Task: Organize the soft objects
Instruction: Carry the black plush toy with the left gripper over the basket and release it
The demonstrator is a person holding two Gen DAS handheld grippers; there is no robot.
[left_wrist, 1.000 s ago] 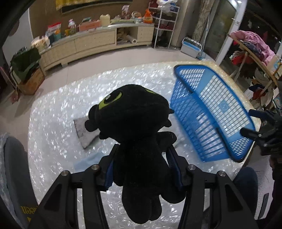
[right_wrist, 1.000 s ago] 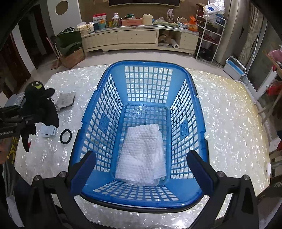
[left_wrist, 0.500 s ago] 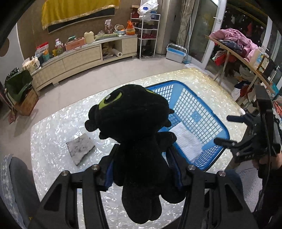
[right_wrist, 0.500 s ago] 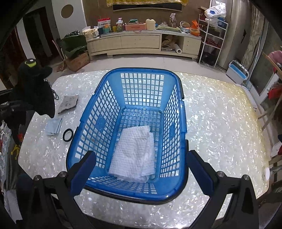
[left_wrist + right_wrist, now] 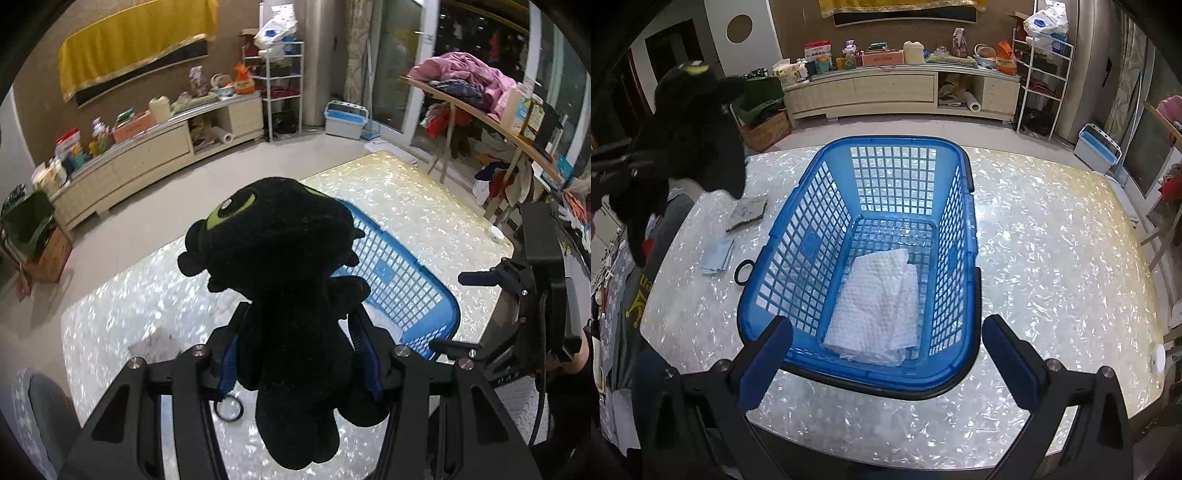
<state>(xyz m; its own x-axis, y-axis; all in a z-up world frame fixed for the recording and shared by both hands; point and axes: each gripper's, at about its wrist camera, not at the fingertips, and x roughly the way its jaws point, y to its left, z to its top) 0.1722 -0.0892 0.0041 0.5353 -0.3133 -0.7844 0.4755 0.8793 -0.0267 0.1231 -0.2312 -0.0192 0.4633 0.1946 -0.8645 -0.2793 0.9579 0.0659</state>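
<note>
Transport step — left claw (image 5: 295, 354) clamped on black plush toy (image 5: 280, 277), lifted off desk (image 5: 1052, 240). Right claw (image 5: 886, 354) wide open, empty. Next — over blue basket (image 5: 812, 243), release.

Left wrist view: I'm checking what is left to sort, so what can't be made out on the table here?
- Blue basket: its near half and contents sit behind the black plush toy.
- Grey cloth: blurred, partly behind the left tool.
- Black ring: partly covered by the tool's finger.
- Light blue cloth: fully hidden here.
</note>
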